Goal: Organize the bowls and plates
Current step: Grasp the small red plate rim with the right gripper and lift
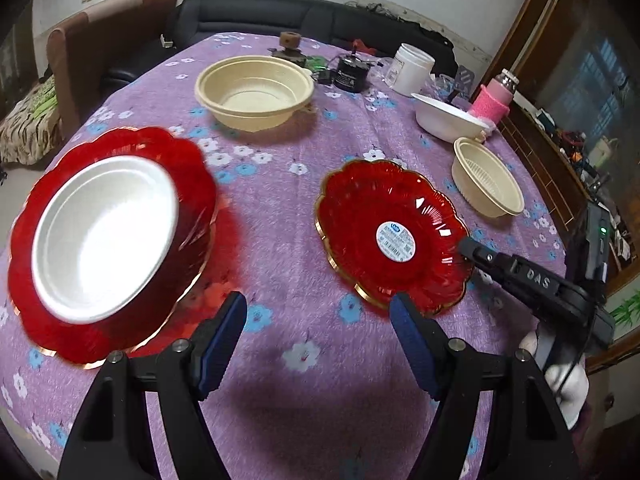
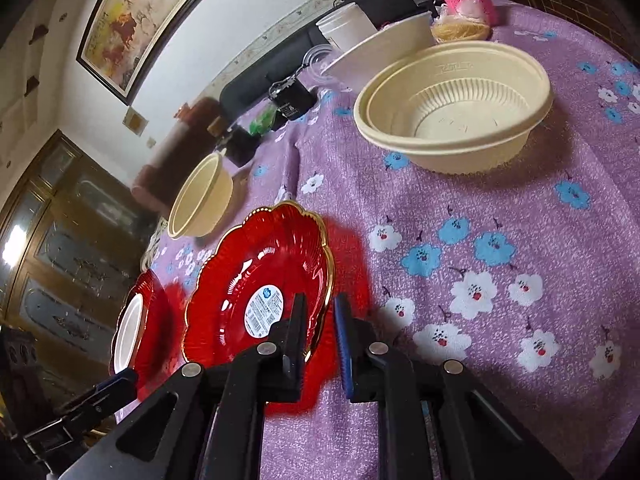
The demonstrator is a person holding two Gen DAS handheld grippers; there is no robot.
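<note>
This is a lived-in home, most likely a dining or living room. The counter (image 1: 304,264) wears a purple cloth with blue and white flowers. Behind it runs a dark sofa (image 1: 320,20), with a brown padded chair (image 1: 100,40) at far left. A framed painting (image 2: 148,12) hangs on the white wall, and carved wooden cabinets with glass doors (image 2: 60,240) stand by (ornate, household style). A pink-sleeved flask (image 1: 494,100) and a white jar (image 1: 412,68) add everyday clutter.
</note>
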